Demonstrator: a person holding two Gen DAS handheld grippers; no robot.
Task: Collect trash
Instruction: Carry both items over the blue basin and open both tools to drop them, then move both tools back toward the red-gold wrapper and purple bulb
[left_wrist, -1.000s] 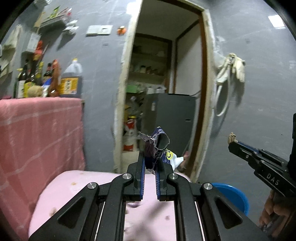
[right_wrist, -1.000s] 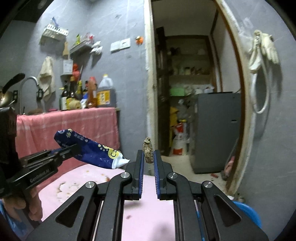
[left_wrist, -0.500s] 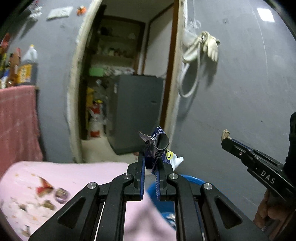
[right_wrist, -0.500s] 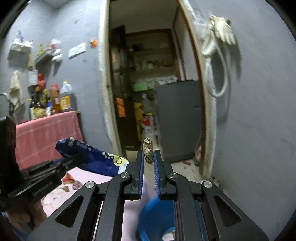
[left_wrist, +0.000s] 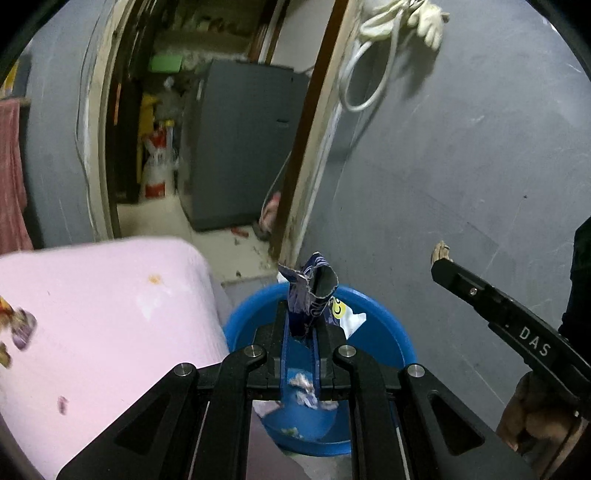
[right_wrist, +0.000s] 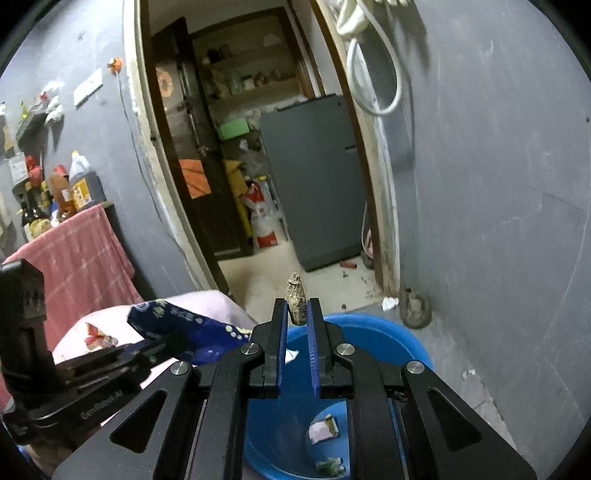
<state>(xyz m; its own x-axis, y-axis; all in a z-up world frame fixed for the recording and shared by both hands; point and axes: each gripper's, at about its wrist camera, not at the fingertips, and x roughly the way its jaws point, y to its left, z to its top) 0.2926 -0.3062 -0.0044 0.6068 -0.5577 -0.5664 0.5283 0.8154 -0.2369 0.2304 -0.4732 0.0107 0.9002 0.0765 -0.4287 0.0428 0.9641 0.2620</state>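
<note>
Pink table: a pink cloth-covered tabletop (left_wrist: 103, 314) fills the near left, with small bits of coloured wrapper litter (left_wrist: 22, 328) lying at its left edge.
Left gripper: the black left gripper with blue finger pads (left_wrist: 300, 325) is clamped tight on a crumpled dark-blue snack wrapper with a yellow smiley face (left_wrist: 312, 291), which stands up from between its fingers.
Wrapper's place: it hangs directly above the bin's opening, just right of the table edge.
Bin: a round blue plastic bucket (left_wrist: 384, 332) stands on the floor between the table and the grey wall (left_wrist: 461, 166), holding a few scraps of paper and wrapper (right_wrist: 323, 430).
Right gripper: the black right gripper (right_wrist: 296, 319) is closed on a small brown, wrinkled, oval scrap (right_wrist: 296, 299), held upright between its blue pads.
Scrap's place: over the bin's far rim.
Background: a doorway (right_wrist: 258, 147) shows a grey cabinet (right_wrist: 314, 177) far behind.
</note>
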